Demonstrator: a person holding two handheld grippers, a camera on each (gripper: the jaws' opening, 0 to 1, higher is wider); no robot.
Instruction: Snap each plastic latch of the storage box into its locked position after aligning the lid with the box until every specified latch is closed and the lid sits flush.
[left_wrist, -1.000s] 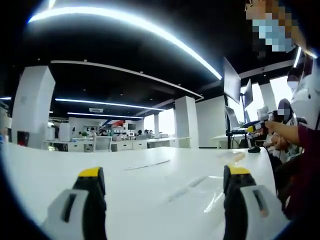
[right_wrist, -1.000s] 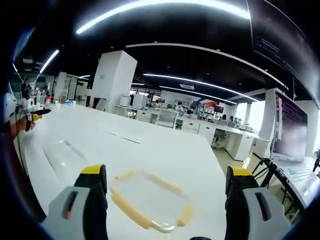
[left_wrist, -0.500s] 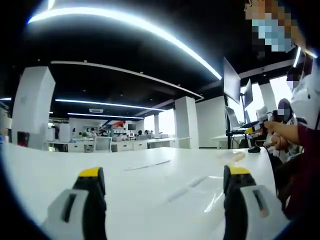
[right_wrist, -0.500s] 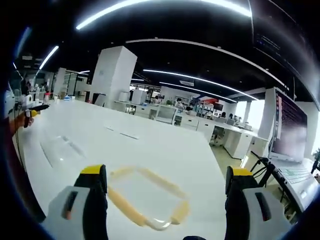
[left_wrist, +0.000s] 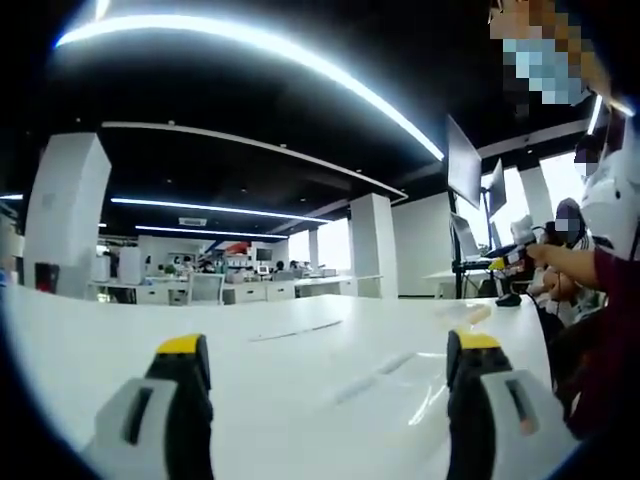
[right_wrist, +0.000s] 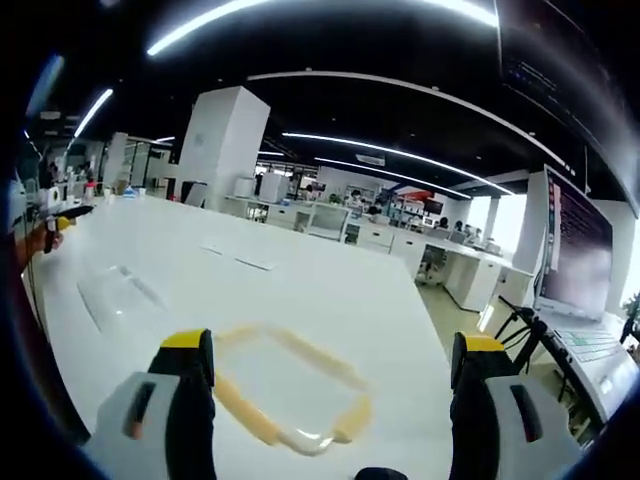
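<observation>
The clear plastic lid with the yellow rim (right_wrist: 290, 390) lies flat on the white table (right_wrist: 340, 300), between my right gripper's (right_wrist: 325, 350) wide-spread jaws. A clear plastic box (right_wrist: 115, 295) sits farther off to its left. My left gripper (left_wrist: 325, 350), jaws likewise apart, faces bare tabletop with the right gripper's hand (left_wrist: 560, 262) at the edge.

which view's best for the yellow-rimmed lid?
Right gripper view: the lid lies flat on the white table, its whole yellow rim between that gripper's open jaws. In the left gripper view, a pale yellowish strip far right may be its edge; cannot confirm.
</observation>
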